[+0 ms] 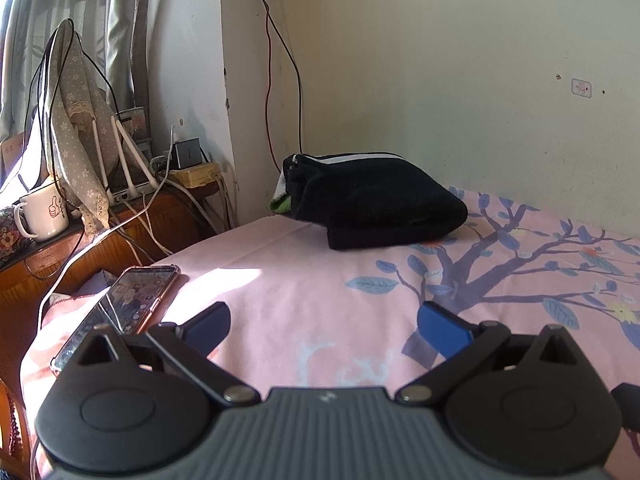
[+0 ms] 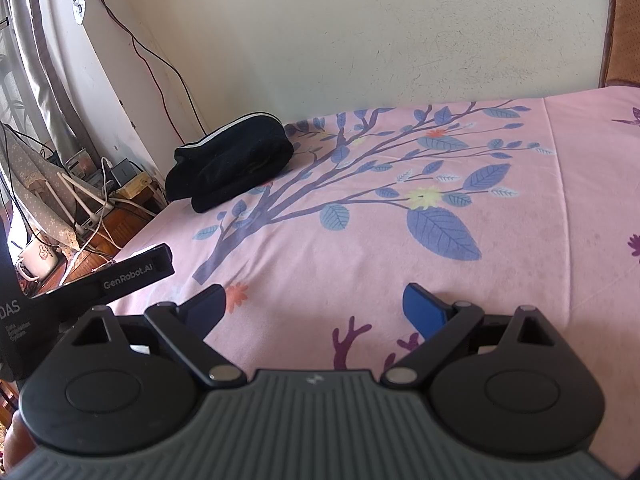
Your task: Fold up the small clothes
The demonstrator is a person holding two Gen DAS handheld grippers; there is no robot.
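Left wrist view: left gripper [image 1: 324, 326], fingers spread wide and empty, hovers over the pink bedsheet [image 1: 304, 280]. The folded black garment [image 1: 372, 204] lies ahead and slightly right, by the wall, long axis running left to right; its far side is hidden. A phone [image 1: 132, 300] lies at left.

Right wrist view: right gripper [image 2: 316, 308], likewise spread and empty. The black garment [image 2: 232, 160] lies well ahead, up-left, apparently nearer the left gripper; whether other layers sit beneath cannot be told.

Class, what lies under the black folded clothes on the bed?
The black clothes rest on the pink sheet. A green-and-white scrap peeks out at their left edge; the rest is covered.
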